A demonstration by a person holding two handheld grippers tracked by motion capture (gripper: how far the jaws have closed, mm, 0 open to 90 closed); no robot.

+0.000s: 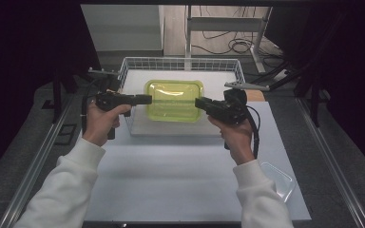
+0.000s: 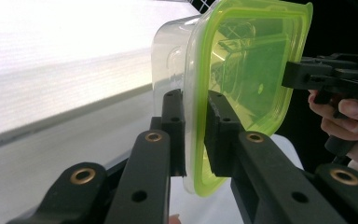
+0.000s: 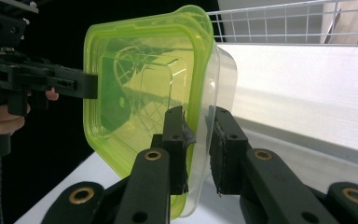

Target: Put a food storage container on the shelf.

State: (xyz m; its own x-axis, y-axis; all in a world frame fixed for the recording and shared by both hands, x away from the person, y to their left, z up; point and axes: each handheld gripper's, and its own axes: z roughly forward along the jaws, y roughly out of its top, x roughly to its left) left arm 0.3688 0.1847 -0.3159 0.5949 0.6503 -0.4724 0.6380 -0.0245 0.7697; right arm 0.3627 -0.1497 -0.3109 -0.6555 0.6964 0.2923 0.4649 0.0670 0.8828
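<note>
A clear plastic container with a yellow-green lid [image 1: 174, 99] hangs level over the white wire basket [image 1: 180, 60], carried between both grippers. My left gripper [image 1: 147, 99] is shut on the container's left rim. In the left gripper view its jaws [image 2: 194, 100] clamp the lid's edge [image 2: 247, 70] and the clear wall under it. My right gripper [image 1: 198, 102] is shut on the opposite rim; its jaws [image 3: 198, 114] pinch the lid [image 3: 140, 84] and the clear wall. Each gripper view shows the other gripper [image 2: 307, 74] [image 3: 81, 86] biting the far edge.
The basket stands at the back of the white table top [image 1: 180, 166], with a white sheet on its floor. A clear empty plastic tub [image 1: 279, 179] lies near the table's front right corner. Metal rails run along both sides of the table.
</note>
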